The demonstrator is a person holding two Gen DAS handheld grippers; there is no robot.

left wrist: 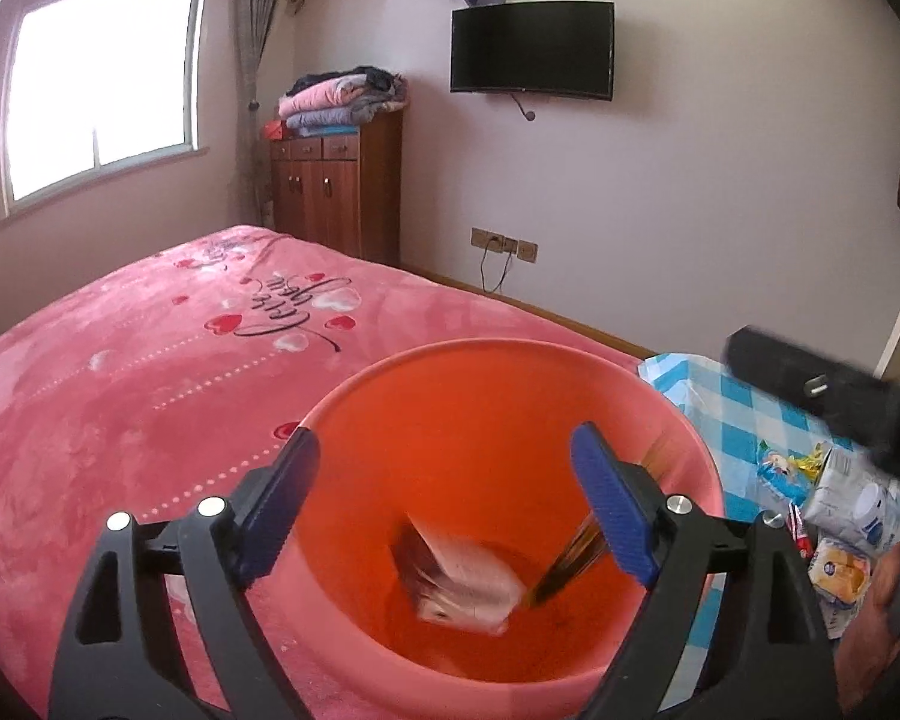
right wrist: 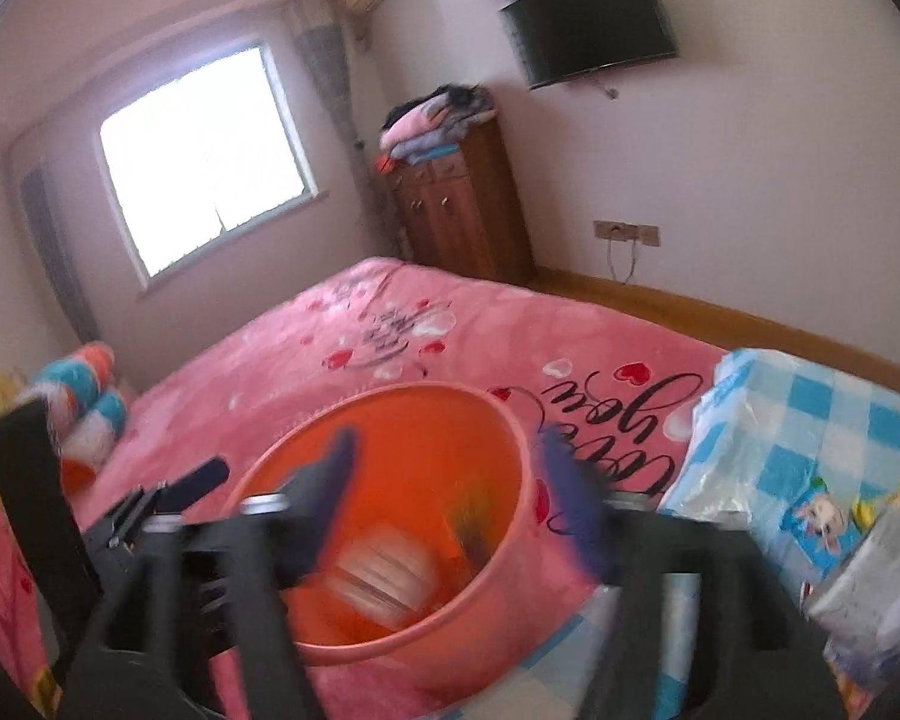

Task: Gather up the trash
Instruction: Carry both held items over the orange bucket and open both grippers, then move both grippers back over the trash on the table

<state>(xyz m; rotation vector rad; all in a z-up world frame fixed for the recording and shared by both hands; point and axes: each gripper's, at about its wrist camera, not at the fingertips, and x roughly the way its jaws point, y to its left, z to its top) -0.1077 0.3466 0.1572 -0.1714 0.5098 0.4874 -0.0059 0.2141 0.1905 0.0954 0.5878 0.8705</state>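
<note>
Round plastic bin (left wrist: 510, 396) holds crinkled wrappers (left wrist: 462, 582); both tongs (left wrist: 444, 498) (right wrist: 450, 504) apart, empty.

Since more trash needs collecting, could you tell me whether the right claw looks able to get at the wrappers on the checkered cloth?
Probably yes: the right claw is open and empty over the basin, and the wrappers lie uncovered just beside it.
</note>
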